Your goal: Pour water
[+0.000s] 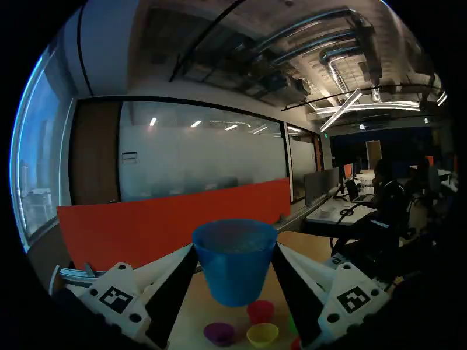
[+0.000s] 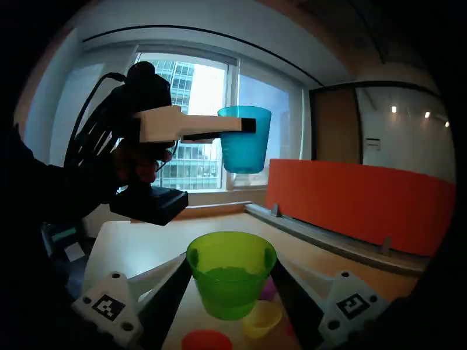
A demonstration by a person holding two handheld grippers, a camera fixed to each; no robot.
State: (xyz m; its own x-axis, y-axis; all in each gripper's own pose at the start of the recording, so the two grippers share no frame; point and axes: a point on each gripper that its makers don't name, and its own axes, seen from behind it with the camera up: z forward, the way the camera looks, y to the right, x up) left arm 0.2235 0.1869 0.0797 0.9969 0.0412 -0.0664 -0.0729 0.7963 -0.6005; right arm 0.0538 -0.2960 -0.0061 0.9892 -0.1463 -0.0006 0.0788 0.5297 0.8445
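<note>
A blue cup [image 1: 234,265] stands upright between the fingers of my left gripper [image 1: 234,274], which is shut on it, lifted above the wooden table [image 1: 192,303]. The right gripper view catches that same blue cup [image 2: 244,139] held high by the left gripper [image 2: 248,125] in a person's hand [image 2: 137,163]. My right gripper [image 2: 232,286] is shut on a green cup [image 2: 231,280], upright, lower than the blue one. I cannot make out any water in either cup.
Small cups lie on the table below: a purple cup [image 1: 219,333], a red cup [image 1: 260,311], a yellow cup [image 1: 262,335]. The yellow cup [image 2: 261,318] and a red cup [image 2: 205,340] sit under the green one. An orange divider [image 2: 362,198] runs along the table's far edge.
</note>
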